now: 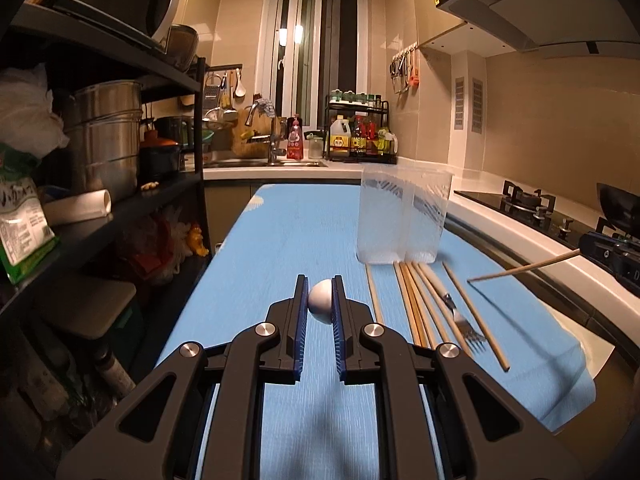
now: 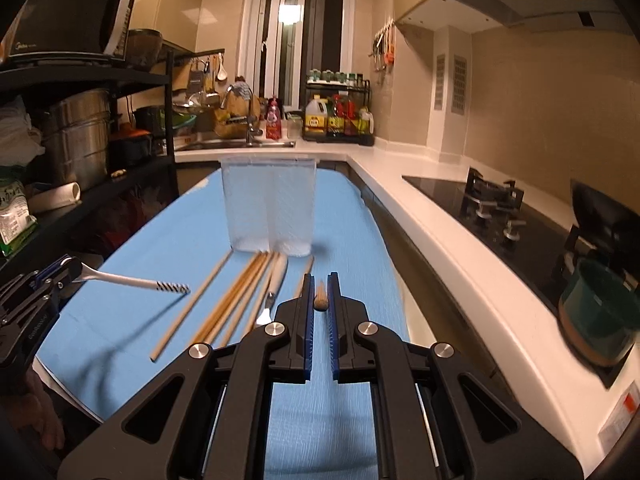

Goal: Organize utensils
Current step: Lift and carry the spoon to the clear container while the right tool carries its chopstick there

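A: Left gripper (image 1: 320,300) is clamped on the white end of a fork (image 2: 132,282). From the right wrist view the fork sticks out sideways, tines dark-striped and free in the air, above the blue mat (image 1: 280,240).

B: Right gripper (image 2: 320,296)?

A: Closed on one chopstick (image 1: 524,267), held near its end. The long free part points away from the jaws, toward the loose pile.

B: Where is the target?

A: The clear holder (image 2: 269,204) stands upright straight ahead of the right gripper, beyond the loose chopsticks (image 2: 236,300). It looks to have two compartments; I cannot tell if either holds anything. A second fork (image 1: 466,316) lies among the sticks, forward and right of the left gripper.

B: Risks, as you judge them?

A: Three. The chopstick is gripped far from its free end, so it may pivot in the jaws and miss the opening. The holder looks light; a tip striking its rim could tip or shove it. And both held pieces point toward each other, so they may cross if moved together.

B: Mitigation?

A: One arm at a time, tip lowered from above.
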The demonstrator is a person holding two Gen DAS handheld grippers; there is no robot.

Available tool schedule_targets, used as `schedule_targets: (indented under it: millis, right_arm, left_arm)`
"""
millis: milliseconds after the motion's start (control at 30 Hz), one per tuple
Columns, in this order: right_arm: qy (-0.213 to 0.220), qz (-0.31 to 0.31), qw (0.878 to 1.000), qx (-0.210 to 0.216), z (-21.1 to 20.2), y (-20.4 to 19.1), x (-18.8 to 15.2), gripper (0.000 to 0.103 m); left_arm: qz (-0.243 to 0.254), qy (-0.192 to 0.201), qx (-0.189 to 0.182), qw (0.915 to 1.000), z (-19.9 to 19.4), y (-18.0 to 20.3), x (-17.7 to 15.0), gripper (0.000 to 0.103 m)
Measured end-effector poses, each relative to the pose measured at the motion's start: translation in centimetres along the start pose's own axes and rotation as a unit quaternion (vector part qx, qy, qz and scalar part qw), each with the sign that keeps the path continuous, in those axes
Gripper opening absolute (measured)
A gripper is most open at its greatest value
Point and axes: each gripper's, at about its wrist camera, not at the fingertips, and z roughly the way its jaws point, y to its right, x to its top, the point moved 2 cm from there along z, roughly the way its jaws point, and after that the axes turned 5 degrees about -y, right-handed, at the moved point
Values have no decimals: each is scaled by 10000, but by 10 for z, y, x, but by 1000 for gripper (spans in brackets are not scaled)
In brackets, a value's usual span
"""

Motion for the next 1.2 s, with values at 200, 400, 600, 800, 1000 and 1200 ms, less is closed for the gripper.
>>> schedule_targets:
  millis: [200, 400, 600, 800, 1000, 1200]
  right_arm:
    - [-29, 45, 9999, 141, -2, 0, 29, 7]
    - [-308, 50, 9991, 272, 9, 5, 65, 7]
    - [-559, -17, 9980, 291, 22, 8, 113, 7]
    - [-672, -161, 9962, 528, 31, 4, 159, 7]
    - [-583, -357, 9949, 745, 33, -2, 224, 7]
    - [-319, -463, 9942, 913, 35, -9, 290, 7]
  left_arm:
    - [50, 50, -55, 10000, 2, -5, 32, 12]
    - [181, -94, -118, 9997, 14, -3, 74, 12]
    - [292, -382, -276, 9985, 39, 0, 128, 12]
    - [330, -862, -502, 9945, 75, 4, 176, 12]
    - [469, -1208, -740, 9888, 96, 15, 232, 12]
    - [578, -1065, -959, 9880, 101, 30, 298, 12]
